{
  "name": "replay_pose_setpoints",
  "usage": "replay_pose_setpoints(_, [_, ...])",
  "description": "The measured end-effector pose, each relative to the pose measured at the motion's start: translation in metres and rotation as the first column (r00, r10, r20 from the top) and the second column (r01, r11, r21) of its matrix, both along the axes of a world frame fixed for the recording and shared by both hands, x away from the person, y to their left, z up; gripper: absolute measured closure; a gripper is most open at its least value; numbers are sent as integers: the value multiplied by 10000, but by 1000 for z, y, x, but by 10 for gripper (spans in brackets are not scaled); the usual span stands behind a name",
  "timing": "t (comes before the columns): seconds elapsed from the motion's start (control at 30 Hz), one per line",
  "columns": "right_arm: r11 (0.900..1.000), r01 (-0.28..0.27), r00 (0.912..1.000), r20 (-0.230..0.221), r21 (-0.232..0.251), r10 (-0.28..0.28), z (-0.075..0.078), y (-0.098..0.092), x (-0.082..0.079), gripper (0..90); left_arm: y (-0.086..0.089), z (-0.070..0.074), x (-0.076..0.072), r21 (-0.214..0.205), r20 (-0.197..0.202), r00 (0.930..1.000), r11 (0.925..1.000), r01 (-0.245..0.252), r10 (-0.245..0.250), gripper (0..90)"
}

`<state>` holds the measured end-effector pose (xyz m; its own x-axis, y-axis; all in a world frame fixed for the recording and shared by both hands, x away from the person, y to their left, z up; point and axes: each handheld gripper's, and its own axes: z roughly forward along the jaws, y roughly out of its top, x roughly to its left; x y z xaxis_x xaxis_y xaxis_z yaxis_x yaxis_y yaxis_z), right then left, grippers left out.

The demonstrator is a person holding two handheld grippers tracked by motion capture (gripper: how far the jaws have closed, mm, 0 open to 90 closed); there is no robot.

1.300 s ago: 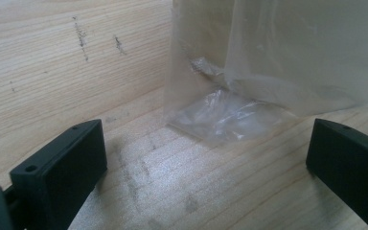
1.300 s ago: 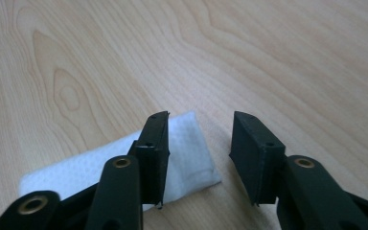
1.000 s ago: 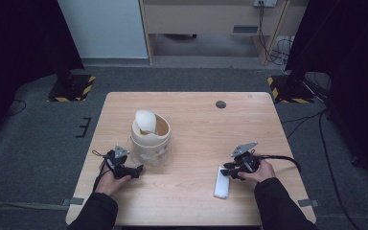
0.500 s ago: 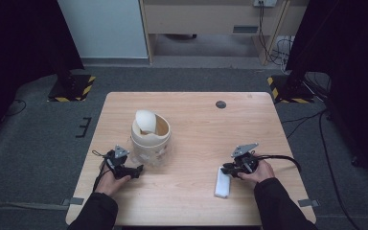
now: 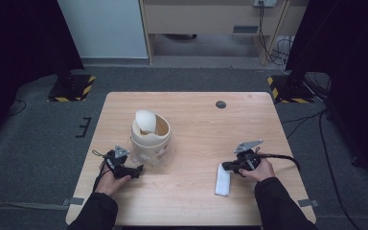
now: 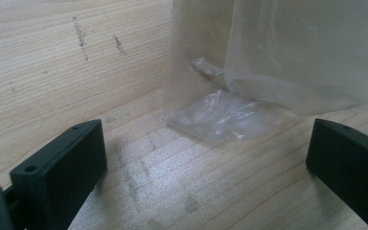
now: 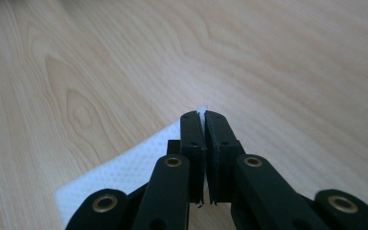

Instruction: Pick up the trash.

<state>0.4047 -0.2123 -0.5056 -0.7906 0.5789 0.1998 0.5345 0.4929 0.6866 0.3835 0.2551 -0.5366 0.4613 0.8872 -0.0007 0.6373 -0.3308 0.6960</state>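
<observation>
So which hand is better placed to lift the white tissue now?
The right. The right gripper has just closed onto the corner of the white tissue. The left gripper is open beside the plastic-wrapped bin, far from the tissue.

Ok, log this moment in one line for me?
left gripper: open, beside plastic-wrapped cream bin | right gripper: jaws just closed on corner of folded white paper towel | towel flat on wooden table
</observation>
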Motion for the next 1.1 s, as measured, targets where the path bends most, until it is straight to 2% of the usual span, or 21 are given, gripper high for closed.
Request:
replay_pose_setpoints(0.07, [9997,110,9999,104,238,-112,3,-2,0,871,0,0,0,-4,-1,10000,10000,4,-4,0])
replay_pose_setpoints(0.1, [9963,382,9983,414,775,-415,11,-5,0,871,0,0,0,-2,0,10000,10000,-1,1,0])
replay_pose_setpoints(0.13, [9933,543,9964,600,1020,-606,14,-7,1,872,0,0,0,-5,-4,10000,10000,4,-4,0])
replay_pose_setpoints(0.23, [9882,747,9916,946,1334,-877,22,-10,1,871,0,0,0,0,-1,10000,10000,1,-1,0])
replay_pose_setpoints(0.27, [9841,854,9883,1117,1556,-1035,26,-10,1,871,0,0,0,-1,0,10000,10000,0,0,0])
replay_pose_setpoints(0.3, [9741,1019,9817,1382,2016,-1313,33,-11,1,872,0,0,0,-2,-1,10000,10000,-1,1,0])
replay_pose_setpoints(0.33, [9741,1019,9817,1382,2016,-1313,33,-11,1,872,0,0,0,-2,-1,10000,10000,-1,1,0])
replay_pose_setpoints(0.4, [9665,1098,9762,1576,2321,-1487,39,-11,1,872,0,0,0,-3,-3,10000,10000,4,-4,0])
replay_pose_setpoints(0.47, [9612,1205,9693,1797,2481,-1678,43,-13,2,871,0,0,0,-2,0,10000,10000,1,-1,0])
replay_pose_setpoints(0.5, [9542,1313,9608,2025,2687,-1892,49,-15,2,872,0,0,0,-4,-2,10000,10000,5,-5,0])
replay_pose_setpoints(0.53, [9542,1313,9608,2025,2687,-1892,49,-15,2,872,0,0,0,-4,-2,10000,10000,5,-5,0])
replay_pose_setpoints(0.57, [9479,1389,9553,2134,2868,-2046,52,-16,1,871,0,0,0,-5,-2,10000,10000,4,-4,0])
replay_pose_setpoints(0.6, [9419,1500,9443,2387,3006,-2266,57,-18,1,872,0,0,0,-5,-1,10000,10000,2,-2,0])
replay_pose_setpoints(0.67, [9329,1621,9334,2567,3215,-2507,61,-19,0,872,0,0,0,-4,-1,10000,10000,4,-4,0])
replay_pose_setpoints(0.73, [9296,1643,9298,2629,3300,-2577,62,-20,0,872,0,0,0,-7,-1,10000,10000,2,-2,0])
replay_pose_setpoints(0.77, [9202,1814,9174,2773,3470,-2854,65,-21,0,872,0,0,0,-7,-3,10000,10000,4,-4,0])
replay_pose_setpoints(0.8, [9202,1814,9174,2773,3470,-2854,65,-21,0,872,0,0,0,-7,-3,10000,10000,4,-4,0])
replay_pose_setpoints(0.83, [9132,1905,9071,2909,3603,-3041,69,-23,-1,872,0,0,0,-7,-2,10000,10000,4,-4,0])
replay_pose_setpoints(0.9, [9105,1927,9029,2972,3658,-3104,71,-23,-1,872,0,0,0,-5,-3,10000,10000,4,-4,0])
replay_pose_setpoints(0.93, [9071,1930,8973,3068,3741,-3174,74,-24,-2,872,0,0,0,-4,-1,10000,10000,3,-3,0])
replay_pose_setpoints(1.1, [9086,1786,8868,3382,3776,-3148,79,-24,-1,872,0,0,0,-6,-2,10000,10000,4,-4,0])
